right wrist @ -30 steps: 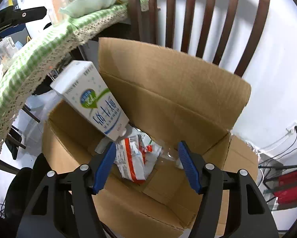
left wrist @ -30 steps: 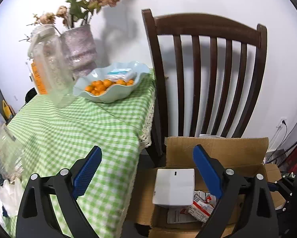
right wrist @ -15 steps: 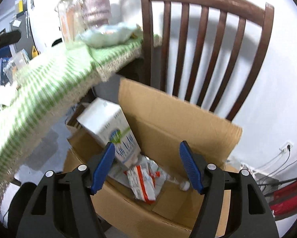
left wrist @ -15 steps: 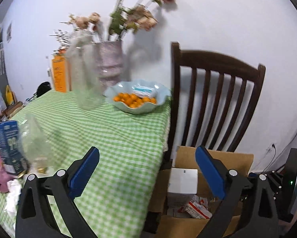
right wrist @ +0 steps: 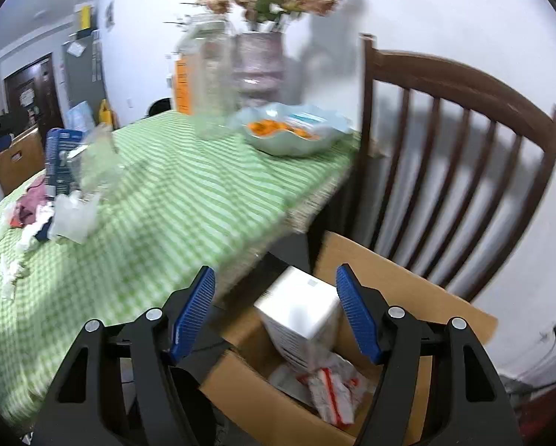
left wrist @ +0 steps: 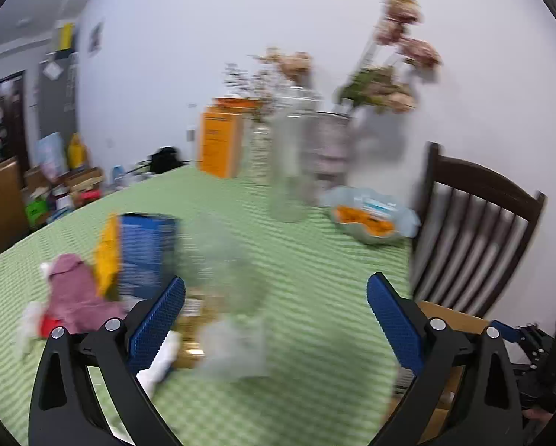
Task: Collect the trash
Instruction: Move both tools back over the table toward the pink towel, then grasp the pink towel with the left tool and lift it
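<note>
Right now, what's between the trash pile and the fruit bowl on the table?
Right wrist view: only bare green checked tablecloth between the trash pile and the fruit bowl; the glass jar stands behind that line.

White wall (left wrist: 203,37), dark wooden chair (right wrist: 445,141), green-checked table (right wrist: 188,200).

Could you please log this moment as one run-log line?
left gripper: open, empty | right gripper: open, empty | milk carton: in cardboard box | trash pile: on table

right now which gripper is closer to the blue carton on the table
Left. The left gripper hovers open just in front of the blue carton; the right gripper hangs open over the cardboard box past the table's edge.
</note>
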`<state>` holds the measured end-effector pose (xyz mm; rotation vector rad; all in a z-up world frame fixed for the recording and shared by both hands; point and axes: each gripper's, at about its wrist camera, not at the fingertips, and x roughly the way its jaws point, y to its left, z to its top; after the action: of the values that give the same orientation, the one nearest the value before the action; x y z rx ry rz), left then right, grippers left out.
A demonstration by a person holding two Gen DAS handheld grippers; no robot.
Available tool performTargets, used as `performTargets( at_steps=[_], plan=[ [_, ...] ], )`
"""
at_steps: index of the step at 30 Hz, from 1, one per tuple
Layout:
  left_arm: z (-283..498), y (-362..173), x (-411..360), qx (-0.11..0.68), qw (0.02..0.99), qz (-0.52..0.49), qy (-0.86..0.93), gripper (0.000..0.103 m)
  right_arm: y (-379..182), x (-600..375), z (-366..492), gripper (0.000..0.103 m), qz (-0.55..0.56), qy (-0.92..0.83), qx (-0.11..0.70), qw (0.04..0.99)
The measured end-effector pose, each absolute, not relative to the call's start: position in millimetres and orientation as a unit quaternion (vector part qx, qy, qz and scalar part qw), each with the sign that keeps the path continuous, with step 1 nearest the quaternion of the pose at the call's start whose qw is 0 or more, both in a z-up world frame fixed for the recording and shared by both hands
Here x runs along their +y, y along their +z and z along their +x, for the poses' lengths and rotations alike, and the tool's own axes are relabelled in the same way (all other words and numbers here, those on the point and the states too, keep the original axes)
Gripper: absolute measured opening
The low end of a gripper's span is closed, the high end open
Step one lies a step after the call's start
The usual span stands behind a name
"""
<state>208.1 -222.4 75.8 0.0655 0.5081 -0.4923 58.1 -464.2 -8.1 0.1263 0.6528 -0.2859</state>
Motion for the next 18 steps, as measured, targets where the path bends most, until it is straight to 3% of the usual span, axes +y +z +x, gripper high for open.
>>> performTargets(
  at_steps=[11, 18],
  plan=[
    [283.5, 58.5, -94.3, 0.296, 0.948, -0.037, -0.114, 0.095, 8.7, -386.8, 110.4, 0.065, 0.018, -0.079, 0.314, 0.946],
    [338.2, 17.7, -39.8, 0.378, 0.916, -0.117, -0.066, 0.095, 12.3, -344.7, 134.0, 0.065, -0.008, -0.050, 0.318, 0.947]
  ],
)
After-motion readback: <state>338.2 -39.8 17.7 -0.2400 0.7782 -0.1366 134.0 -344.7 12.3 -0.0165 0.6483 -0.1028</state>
